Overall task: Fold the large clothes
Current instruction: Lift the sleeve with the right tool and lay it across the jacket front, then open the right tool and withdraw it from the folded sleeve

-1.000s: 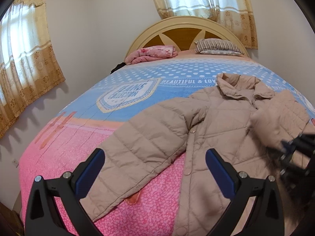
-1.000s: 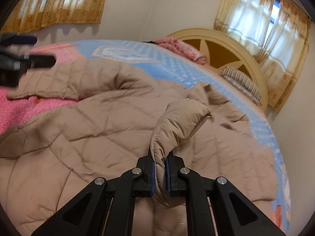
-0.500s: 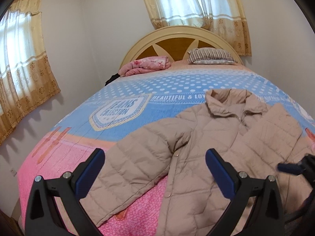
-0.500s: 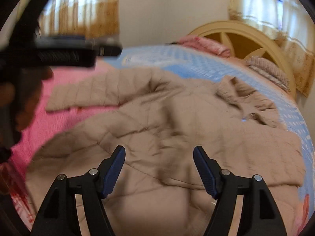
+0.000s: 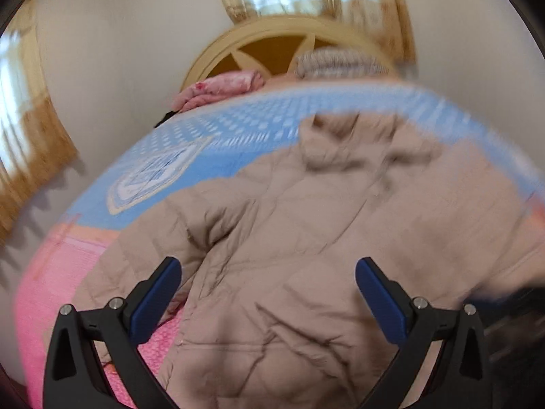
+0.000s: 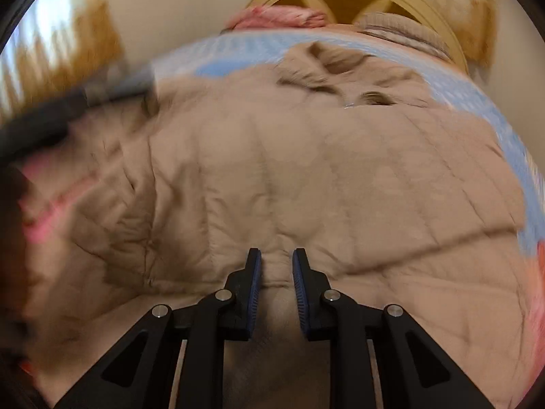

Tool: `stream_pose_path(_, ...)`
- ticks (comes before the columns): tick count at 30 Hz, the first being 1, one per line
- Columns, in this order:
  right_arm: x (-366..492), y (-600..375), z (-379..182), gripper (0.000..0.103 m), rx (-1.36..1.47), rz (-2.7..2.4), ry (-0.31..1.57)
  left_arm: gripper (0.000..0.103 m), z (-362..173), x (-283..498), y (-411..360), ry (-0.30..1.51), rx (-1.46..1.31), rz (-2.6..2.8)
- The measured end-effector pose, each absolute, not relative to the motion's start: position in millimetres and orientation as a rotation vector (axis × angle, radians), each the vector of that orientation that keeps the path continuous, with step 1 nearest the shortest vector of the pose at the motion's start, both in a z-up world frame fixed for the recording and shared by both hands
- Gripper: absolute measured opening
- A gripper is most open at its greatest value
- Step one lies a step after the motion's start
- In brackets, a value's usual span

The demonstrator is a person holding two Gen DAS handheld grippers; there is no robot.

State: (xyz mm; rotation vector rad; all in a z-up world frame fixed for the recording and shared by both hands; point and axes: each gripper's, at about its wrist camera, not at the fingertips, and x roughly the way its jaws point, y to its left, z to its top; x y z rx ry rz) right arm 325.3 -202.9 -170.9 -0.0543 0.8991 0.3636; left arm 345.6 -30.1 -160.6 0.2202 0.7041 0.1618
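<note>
The right tongs (image 6: 276, 269) are nearly closed, pinching a ridge of the beige quilted jacket (image 6: 306, 170) near its lower edge. The left tongs (image 5: 267, 293) gape wide, released, above the jacket's front. The jacket lies spread on the bed (image 5: 211, 143), collar toward the headboard (image 5: 272, 41), one sleeve stretched over pink bedding. The puffy, slippery fabric could slide from so small a pinch, spoiling the fold. Both views are blurred.

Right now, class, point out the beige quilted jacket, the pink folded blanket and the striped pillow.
beige quilted jacket (image 5: 306, 238): left wrist view, middle of its front panel.
pink folded blanket (image 5: 221, 87): left wrist view, its top fold by the headboard.
striped pillow (image 6: 402, 29): right wrist view, its upper face.
</note>
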Motion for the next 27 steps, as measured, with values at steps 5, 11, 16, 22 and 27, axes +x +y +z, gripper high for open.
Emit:
stream_pose_path(5,358,-286,-125,0.020,0.099,0.143,0.776,0.103,-199,359,-31,0.804,0.303,0.200)
stream_pose_path(11,446,-341,-145,0.020,0.184,0.006,0.795,0.103,-206,359,-27,0.811,0.291,0.195)
stream_pose_path(16,477,-349,-188,0.020,0.156,0.005,0.889,0.103,-212,358,-29,0.812,0.273,0.191)
stream_pose_path(22,474,-350,-211,0.020,0.127,0.016,0.871,0.103,-215,358,-29,0.806,0.266,0.192)
stream_pose_path(27,481,-353,-209,0.020,0.120,0.025,0.897,0.103,-216,359,-27,0.814,0.242,0.186)
